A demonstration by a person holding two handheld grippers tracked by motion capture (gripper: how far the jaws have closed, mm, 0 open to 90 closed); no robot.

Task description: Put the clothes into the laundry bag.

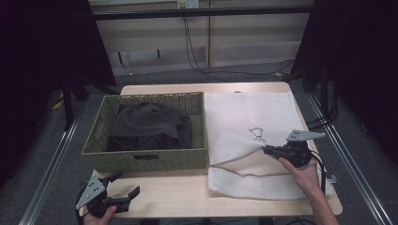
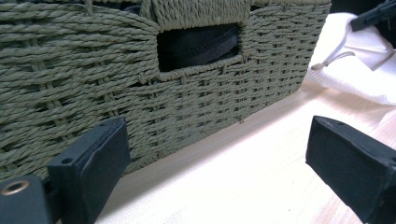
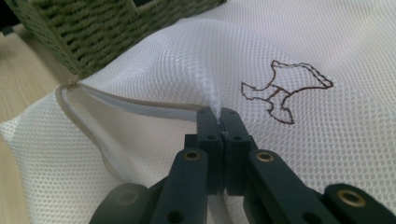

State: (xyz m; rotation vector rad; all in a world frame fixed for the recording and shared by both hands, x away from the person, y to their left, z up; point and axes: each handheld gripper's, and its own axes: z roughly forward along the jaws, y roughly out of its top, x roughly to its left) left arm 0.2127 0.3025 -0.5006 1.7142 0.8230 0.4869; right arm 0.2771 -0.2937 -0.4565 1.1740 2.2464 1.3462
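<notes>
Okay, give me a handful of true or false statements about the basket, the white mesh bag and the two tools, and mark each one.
1. The right tool is shut on the white mesh bag. True.
2. The woven basket is empty. False: dark clothing lies in it.
3. The left tool grips the basket's front wall. False: it is open, short of the basket.
4. The bag lies to the right of the basket on the table in the high view. True.
5. The bag carries a small outline drawing. True.
</notes>
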